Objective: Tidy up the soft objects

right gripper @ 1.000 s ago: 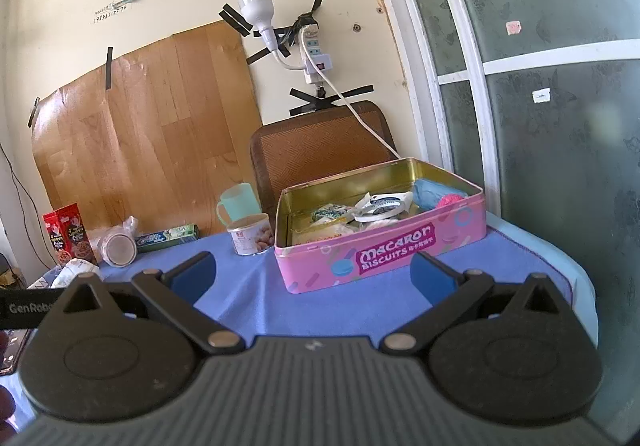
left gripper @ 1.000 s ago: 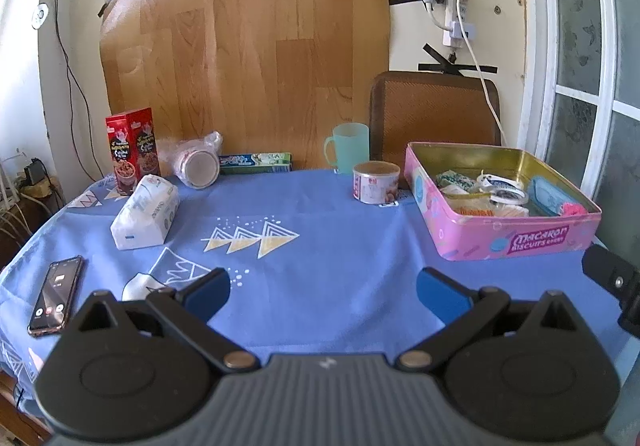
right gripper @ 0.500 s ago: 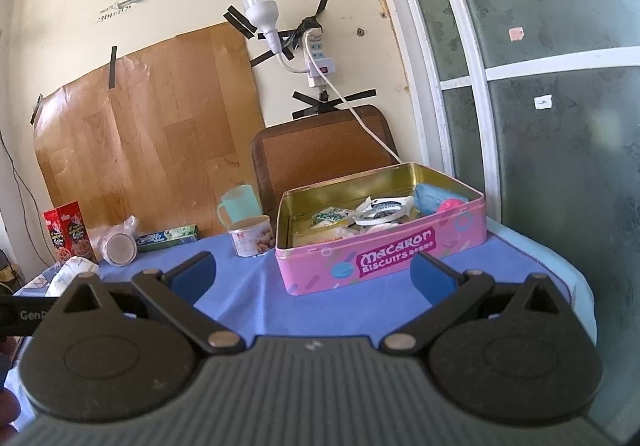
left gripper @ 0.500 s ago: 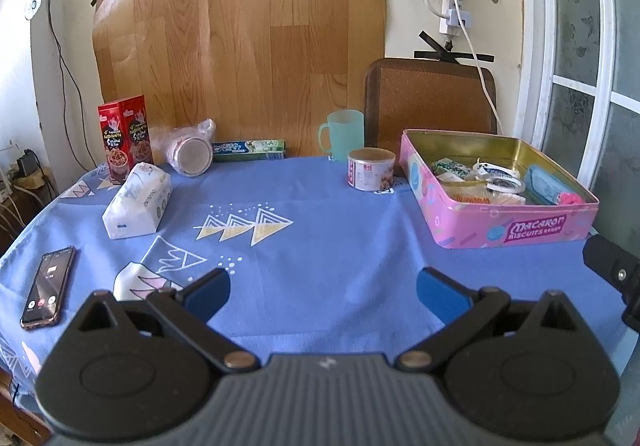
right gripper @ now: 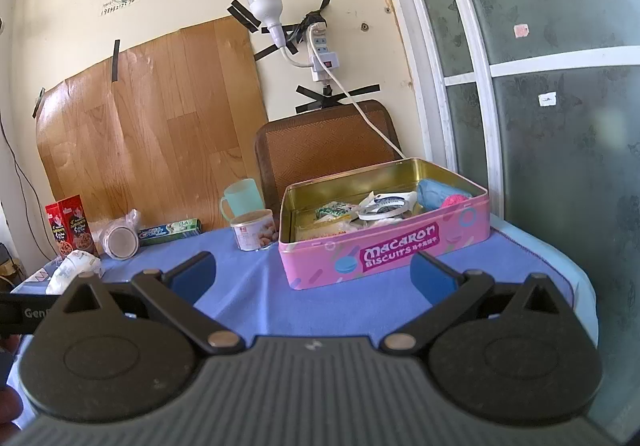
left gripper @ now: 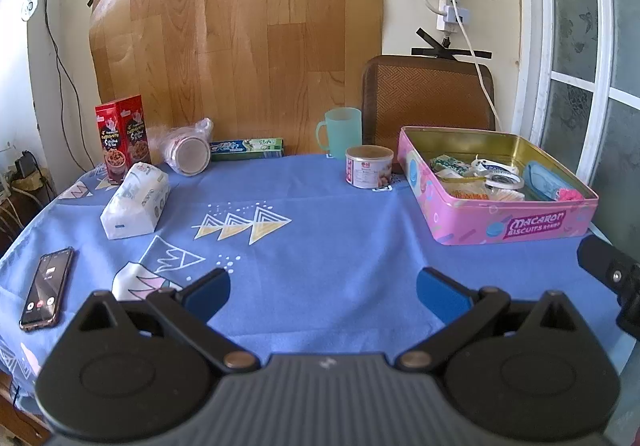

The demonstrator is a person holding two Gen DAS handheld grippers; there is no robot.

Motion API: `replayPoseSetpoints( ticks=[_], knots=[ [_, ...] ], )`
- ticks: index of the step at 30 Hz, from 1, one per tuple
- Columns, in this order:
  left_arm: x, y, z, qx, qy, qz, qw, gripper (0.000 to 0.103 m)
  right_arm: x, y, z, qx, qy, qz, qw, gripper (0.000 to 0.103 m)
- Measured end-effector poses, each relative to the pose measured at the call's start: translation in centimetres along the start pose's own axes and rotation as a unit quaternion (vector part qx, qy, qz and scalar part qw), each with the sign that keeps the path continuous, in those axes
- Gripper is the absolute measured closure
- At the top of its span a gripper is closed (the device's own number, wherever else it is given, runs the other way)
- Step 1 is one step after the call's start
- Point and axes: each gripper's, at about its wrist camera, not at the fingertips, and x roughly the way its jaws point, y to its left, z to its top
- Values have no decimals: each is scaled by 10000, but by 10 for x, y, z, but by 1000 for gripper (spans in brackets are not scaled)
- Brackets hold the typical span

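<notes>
A white soft tissue pack [left gripper: 135, 200] lies at the left of the blue tablecloth; it also shows in the right wrist view [right gripper: 74, 270]. A pink Macaron biscuit tin [left gripper: 516, 224] stands open at the right, holding packets, tape rolls, a blue pouch and a pink item; it also shows in the right wrist view [right gripper: 384, 246]. My left gripper [left gripper: 323, 292] is open and empty above the cloth's near edge. My right gripper [right gripper: 313, 272] is open and empty, just in front of the tin.
Along the back stand a red cereal box [left gripper: 122, 138], a bagged jar on its side [left gripper: 188, 154], a toothpaste box [left gripper: 246, 149], a green mug [left gripper: 342, 130] and a small can [left gripper: 368, 166]. A phone [left gripper: 46, 292] lies near left. A chair back [left gripper: 428, 98] rises behind the table.
Both grippers stayed open and empty. The left wrist view rose and pulled back slightly; the right wrist view shifted little.
</notes>
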Motion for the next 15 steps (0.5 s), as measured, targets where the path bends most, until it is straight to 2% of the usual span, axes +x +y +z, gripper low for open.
replayPoseSetpoints(
  ticks=[15],
  knots=[
    [1,7,2,-70,-59,91,9999,0,-3,0,3,-106,-164,-31,9998,0]
  ],
)
